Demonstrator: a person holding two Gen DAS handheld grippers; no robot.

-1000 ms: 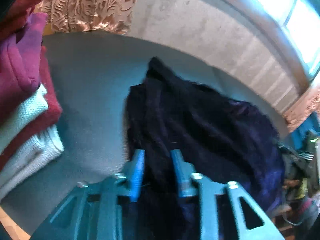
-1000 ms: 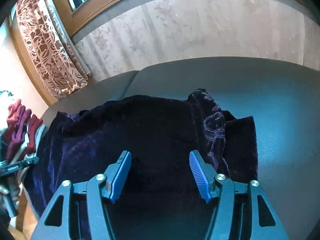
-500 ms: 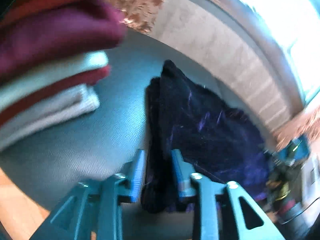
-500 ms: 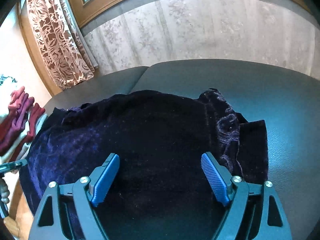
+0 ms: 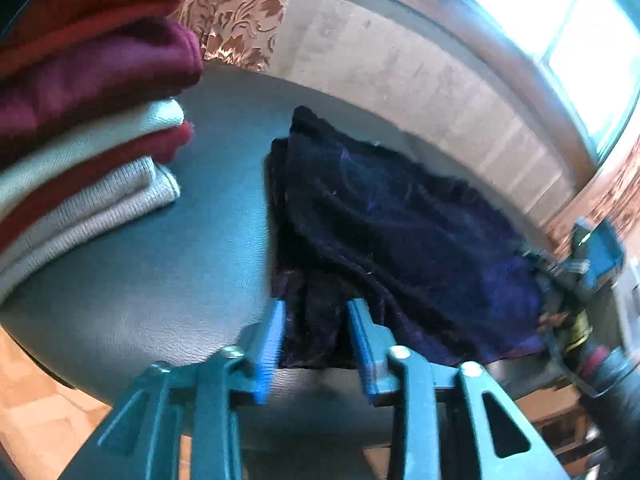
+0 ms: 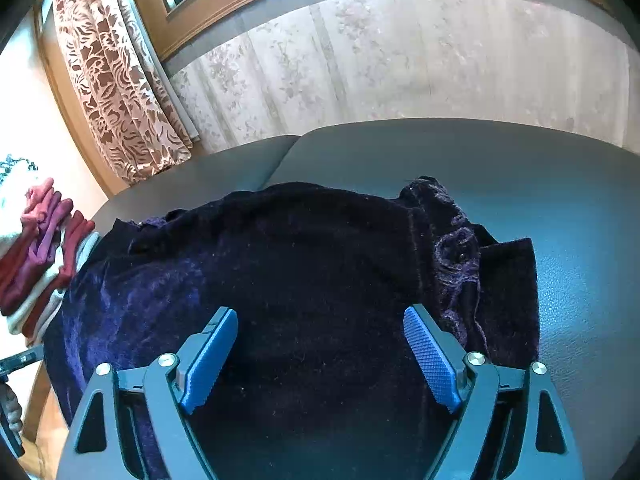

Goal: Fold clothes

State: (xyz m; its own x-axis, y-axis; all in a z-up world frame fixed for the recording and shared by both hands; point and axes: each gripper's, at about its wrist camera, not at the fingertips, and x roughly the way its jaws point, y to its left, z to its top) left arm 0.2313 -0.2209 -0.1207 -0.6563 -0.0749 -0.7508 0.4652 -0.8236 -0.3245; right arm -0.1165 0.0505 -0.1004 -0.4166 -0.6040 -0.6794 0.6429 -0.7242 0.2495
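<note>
A dark purple velvet garment (image 6: 304,280) lies crumpled on a grey leather-grained padded table (image 6: 580,208), spread across the table's near half and reaching its front edge. The left gripper (image 5: 314,344) has its 2 blue-padded fingers (image 5: 270,350) drawn close on either side of a bunched fold at the garment's near left corner, right at the table's front edge; the cloth fills the narrow gap, so it seems pinched, though the blur leaves the actual contact uncertain. The right gripper (image 6: 320,354) hangs over the garment's middle with its jaws spread wide and nothing between them but the velvet below. An embroidered ruffled strip (image 6: 456,256) runs along the garment's right part. To the left of the garment, well apart from it on the same table, stands a stack of folded red, maroon and cream knitwear (image 5: 80,128). Behind the table hangs a brown patterned lace curtain (image 6: 116,92) beside a pale floral wallpapered wall (image 6: 400,56).
</note>
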